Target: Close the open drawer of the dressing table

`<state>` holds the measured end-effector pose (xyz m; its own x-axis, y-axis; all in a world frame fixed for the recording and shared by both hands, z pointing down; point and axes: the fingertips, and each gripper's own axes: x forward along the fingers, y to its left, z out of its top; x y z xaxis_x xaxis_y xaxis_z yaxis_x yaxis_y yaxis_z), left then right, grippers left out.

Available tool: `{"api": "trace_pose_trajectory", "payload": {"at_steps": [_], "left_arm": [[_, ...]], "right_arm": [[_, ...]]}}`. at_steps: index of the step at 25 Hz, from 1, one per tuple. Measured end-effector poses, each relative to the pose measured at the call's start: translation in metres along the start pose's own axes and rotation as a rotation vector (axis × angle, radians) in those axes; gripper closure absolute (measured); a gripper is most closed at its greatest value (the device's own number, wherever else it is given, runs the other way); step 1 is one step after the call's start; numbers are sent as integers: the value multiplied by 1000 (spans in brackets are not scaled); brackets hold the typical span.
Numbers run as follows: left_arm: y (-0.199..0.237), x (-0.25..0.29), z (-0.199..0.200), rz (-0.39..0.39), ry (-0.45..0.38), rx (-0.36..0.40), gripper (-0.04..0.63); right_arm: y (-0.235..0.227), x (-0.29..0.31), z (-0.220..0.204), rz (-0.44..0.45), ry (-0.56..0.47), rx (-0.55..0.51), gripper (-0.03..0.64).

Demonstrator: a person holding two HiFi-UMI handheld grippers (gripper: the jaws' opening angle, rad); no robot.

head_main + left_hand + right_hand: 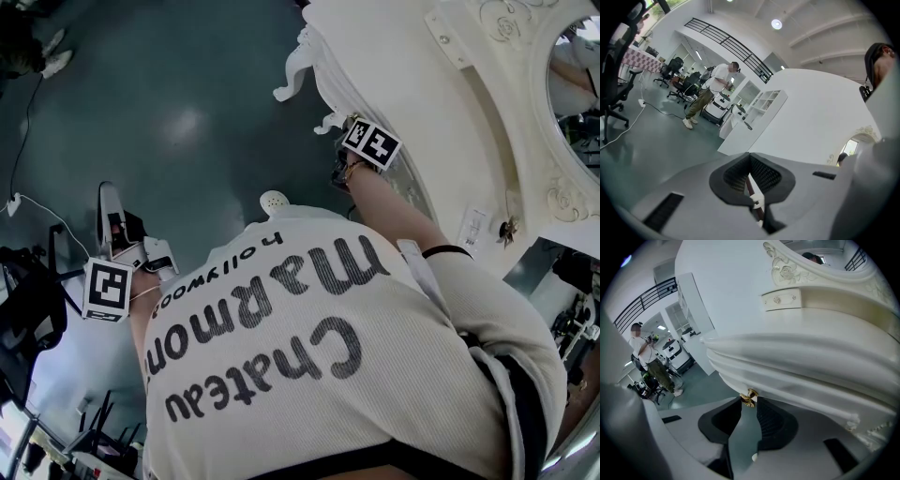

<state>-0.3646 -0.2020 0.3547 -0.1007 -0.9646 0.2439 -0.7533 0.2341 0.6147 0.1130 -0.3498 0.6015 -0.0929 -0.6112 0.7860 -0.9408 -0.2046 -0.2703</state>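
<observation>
- My left gripper [750, 157] hangs at the left over the glossy dark grey-green floor [187, 122]. Its black ribbed pads are pressed together with nothing between them.
- Well beyond it, a person in a white top [712, 89] stands among office chairs.
- My right gripper [749, 402] is clamped on the small gold metal knob [749, 397], one pad on each side of it.
- That knob sits on the ribbed cream drawer front [801, 371] of the ornate cream dressing table [441, 112], just under the tabletop. I cannot tell how far the drawer stands out.
- At the far right is the oval mirror [577, 84] in its carved frame.
</observation>
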Motion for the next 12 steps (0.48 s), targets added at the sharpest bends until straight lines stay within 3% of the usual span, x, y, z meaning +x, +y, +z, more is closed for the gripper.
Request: {"api": "trace_pose_trajectory", "payload": {"at_steps": [2, 9, 12], "left_arm": [[-8, 5, 2, -43, -5, 20, 589], [-2, 6, 0, -6, 8, 2, 589], [-10, 12, 0, -56, 0, -21, 589]], "right_arm": [[-1, 0, 1, -4, 1, -5, 495], [-5, 2, 7, -20, -6, -48, 495], [-7, 3, 9, -28, -9, -62, 495]]}}
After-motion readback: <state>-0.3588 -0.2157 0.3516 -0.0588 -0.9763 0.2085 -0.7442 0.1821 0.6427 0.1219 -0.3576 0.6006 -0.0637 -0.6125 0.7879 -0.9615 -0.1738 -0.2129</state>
